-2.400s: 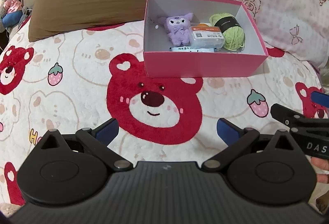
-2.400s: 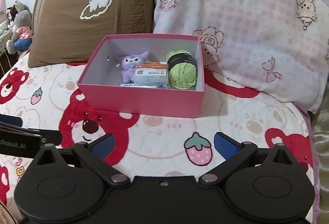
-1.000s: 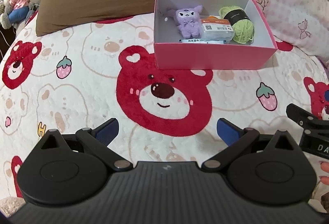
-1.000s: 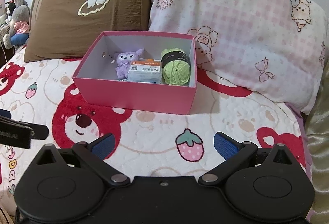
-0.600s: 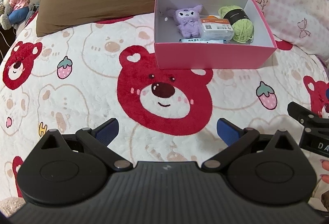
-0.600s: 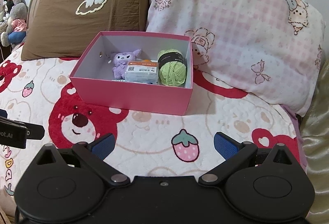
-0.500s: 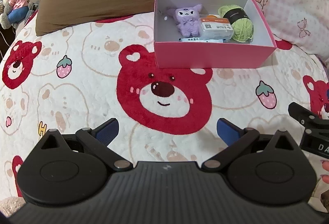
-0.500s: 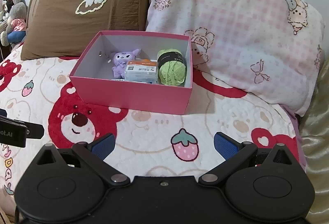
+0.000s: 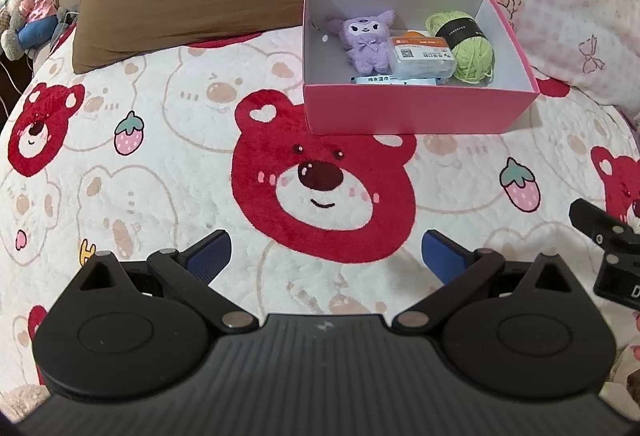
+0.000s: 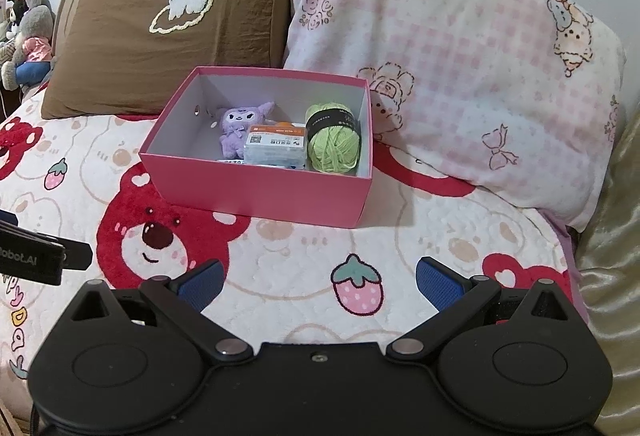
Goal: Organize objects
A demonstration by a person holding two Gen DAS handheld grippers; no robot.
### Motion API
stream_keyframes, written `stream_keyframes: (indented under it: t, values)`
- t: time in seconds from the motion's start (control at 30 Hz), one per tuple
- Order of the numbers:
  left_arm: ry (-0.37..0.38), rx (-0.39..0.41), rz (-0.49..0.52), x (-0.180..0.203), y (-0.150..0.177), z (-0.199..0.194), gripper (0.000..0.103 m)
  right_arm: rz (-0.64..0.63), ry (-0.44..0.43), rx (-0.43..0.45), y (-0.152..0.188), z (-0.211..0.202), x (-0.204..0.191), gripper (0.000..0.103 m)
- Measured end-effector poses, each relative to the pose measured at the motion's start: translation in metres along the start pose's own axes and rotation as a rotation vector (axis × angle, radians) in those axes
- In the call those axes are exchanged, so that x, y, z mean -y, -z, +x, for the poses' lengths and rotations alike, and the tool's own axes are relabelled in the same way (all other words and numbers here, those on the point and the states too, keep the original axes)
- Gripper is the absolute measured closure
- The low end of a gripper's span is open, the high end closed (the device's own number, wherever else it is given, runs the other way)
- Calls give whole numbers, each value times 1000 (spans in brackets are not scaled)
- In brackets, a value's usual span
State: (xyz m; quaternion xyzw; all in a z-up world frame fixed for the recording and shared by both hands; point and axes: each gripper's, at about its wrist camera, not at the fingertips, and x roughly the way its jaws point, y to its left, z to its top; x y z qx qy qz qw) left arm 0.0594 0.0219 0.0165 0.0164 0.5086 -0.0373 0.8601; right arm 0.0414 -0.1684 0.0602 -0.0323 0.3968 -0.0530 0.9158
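Both tongs, the left gripper (image 9: 325,251) and right gripper (image 10: 318,281), are hanging spread apart and empty, having drawn back from the pink box (image 9: 416,110), now sitting farther off at one o'clock on the bear blanket (image 9: 160,156). Its plush (image 9: 366,42), packet (image 9: 422,56) and yarn (image 9: 470,48) are lying inside, suggesting the organizing is finishing.

Both wrist views face the pink box (image 9: 416,114) from well back.
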Motion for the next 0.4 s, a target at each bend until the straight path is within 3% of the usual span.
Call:
stream_keyframes:
  t: [0.3, 0.4]
  values:
    - [-4, 3, 18, 0, 1, -1, 0, 17, -19, -16, 0, 1, 1, 0]
    - [-14, 3, 23, 0, 0, -1, 0, 46, -76, -48, 1, 3, 3, 0]
